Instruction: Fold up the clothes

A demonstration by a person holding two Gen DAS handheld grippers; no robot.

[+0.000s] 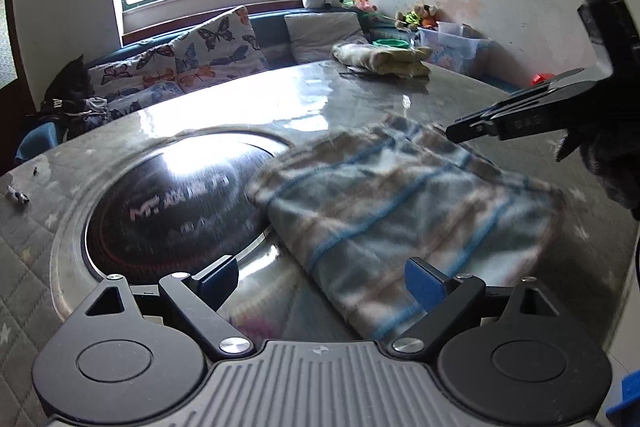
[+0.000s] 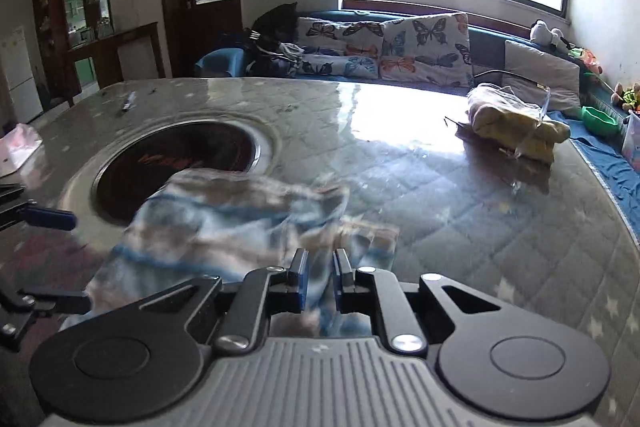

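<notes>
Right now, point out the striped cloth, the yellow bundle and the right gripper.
striped cloth (image 1: 400, 203), left wrist view, middle of its top layer.
yellow bundle (image 2: 516, 125), right wrist view, its middle.
right gripper (image 2: 320, 277), right wrist view, between its fingertips.

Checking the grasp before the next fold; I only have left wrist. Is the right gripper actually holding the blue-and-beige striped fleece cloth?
Observer: Looks so. In right wrist, the right gripper has its blue pads nearly together, with a fold of the blue-and-beige striped fleece cloth running between them.
Operator: Anything near the table that I can't see?
Observer: A pinkish translucent plastic bag sits by the edge of the grey quilted table, at the left of that view and outside your frame.
</notes>
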